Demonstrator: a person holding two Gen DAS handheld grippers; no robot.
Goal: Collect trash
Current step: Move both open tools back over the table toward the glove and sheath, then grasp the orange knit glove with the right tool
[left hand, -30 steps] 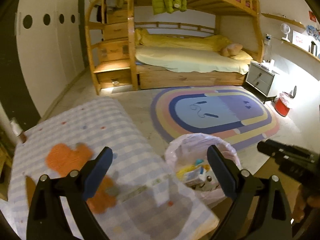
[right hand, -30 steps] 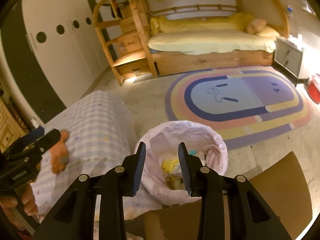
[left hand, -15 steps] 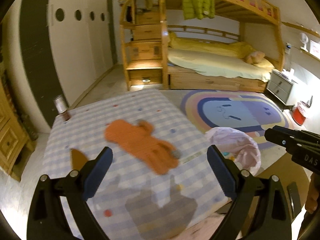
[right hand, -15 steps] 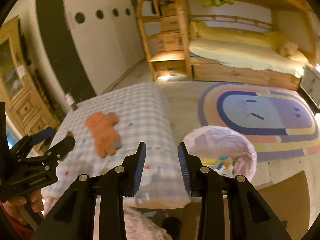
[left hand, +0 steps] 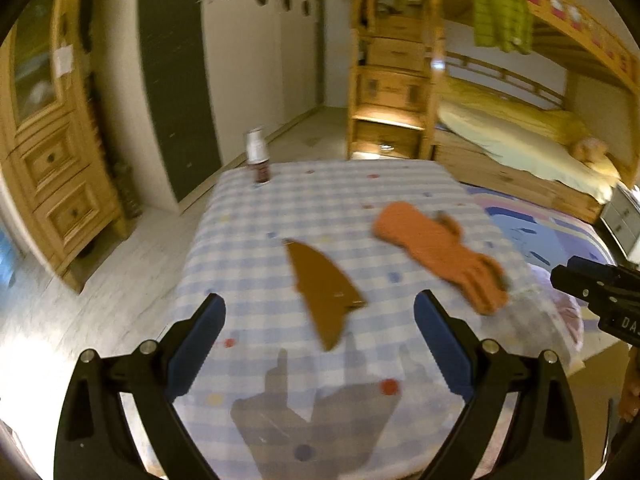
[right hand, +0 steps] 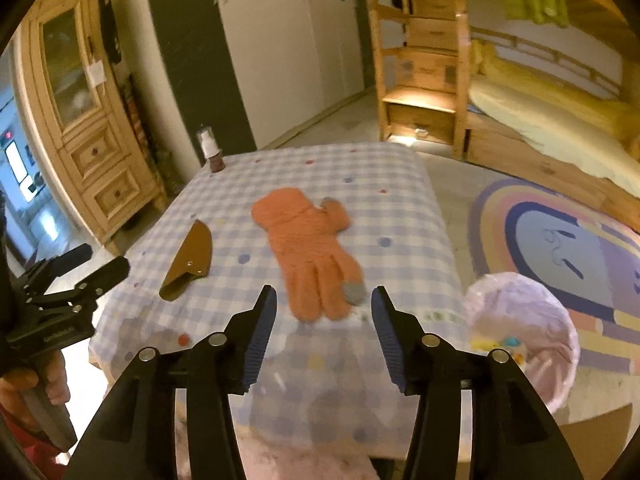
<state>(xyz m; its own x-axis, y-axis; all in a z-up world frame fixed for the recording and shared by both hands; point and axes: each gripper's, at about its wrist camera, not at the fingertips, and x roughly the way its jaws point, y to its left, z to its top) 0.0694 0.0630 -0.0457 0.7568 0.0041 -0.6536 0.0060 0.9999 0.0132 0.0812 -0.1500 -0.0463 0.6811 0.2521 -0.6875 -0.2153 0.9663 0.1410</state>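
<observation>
An orange glove [right hand: 312, 252] lies in the middle of a table with a blue checked cloth [right hand: 360, 184]; it also shows in the left wrist view [left hand: 440, 256]. A brown leather sheath [right hand: 188, 260] lies to its left, also in the left wrist view [left hand: 324, 292]. A small brown spray bottle [right hand: 211, 156] stands at the far left corner. My right gripper [right hand: 323, 320] is open and empty just before the glove's fingers. My left gripper [left hand: 318, 340] is open and empty above the sheath's near tip. A pink-lined trash bin [right hand: 524, 332] with litter stands at the table's right.
A wooden cabinet [right hand: 84, 120] stands left of the table. A bunk bed with wooden stairs [right hand: 432, 76] is at the back right. A striped oval rug [right hand: 560, 240] covers the floor beyond the bin. White wardrobe doors [right hand: 288, 48] line the back wall.
Both grippers swung left from over the trash bin to over the table. The right gripper's jaws opened wider. The sheath and bottle have come into view.
</observation>
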